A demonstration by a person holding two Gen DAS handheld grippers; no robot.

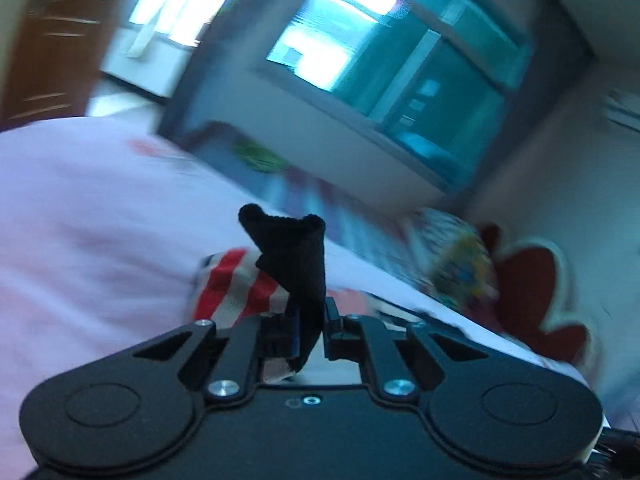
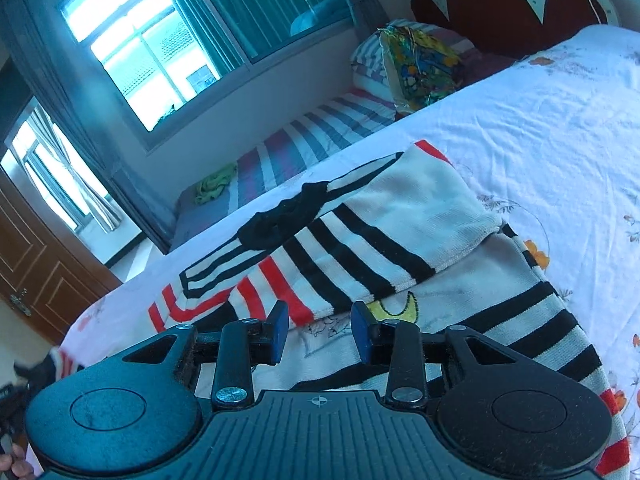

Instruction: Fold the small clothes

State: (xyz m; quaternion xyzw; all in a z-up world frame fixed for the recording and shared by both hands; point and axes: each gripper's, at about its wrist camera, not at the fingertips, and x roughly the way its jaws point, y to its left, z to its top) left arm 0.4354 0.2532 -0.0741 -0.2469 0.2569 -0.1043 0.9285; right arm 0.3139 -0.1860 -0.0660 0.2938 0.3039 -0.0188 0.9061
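Observation:
A small striped sweater [image 2: 384, 232], white with black and red stripes, lies partly folded on the white floral bedsheet [image 2: 560, 120]. My right gripper [image 2: 320, 330] is open and empty just above the sweater's near part. My left gripper [image 1: 308, 320] is shut on the sweater's black cuff [image 1: 292, 256], which sticks up between the jaws; a red and white striped sleeve [image 1: 236, 288] hangs behind it. The left wrist view is blurred by motion.
A colourful pillow [image 2: 420, 64] and a red headboard [image 2: 500, 8] are at the bed's far end. A striped blanket [image 2: 312, 140] with a green cloth [image 2: 214, 186] lies along the window wall. A brown door [image 2: 36, 264] is at left.

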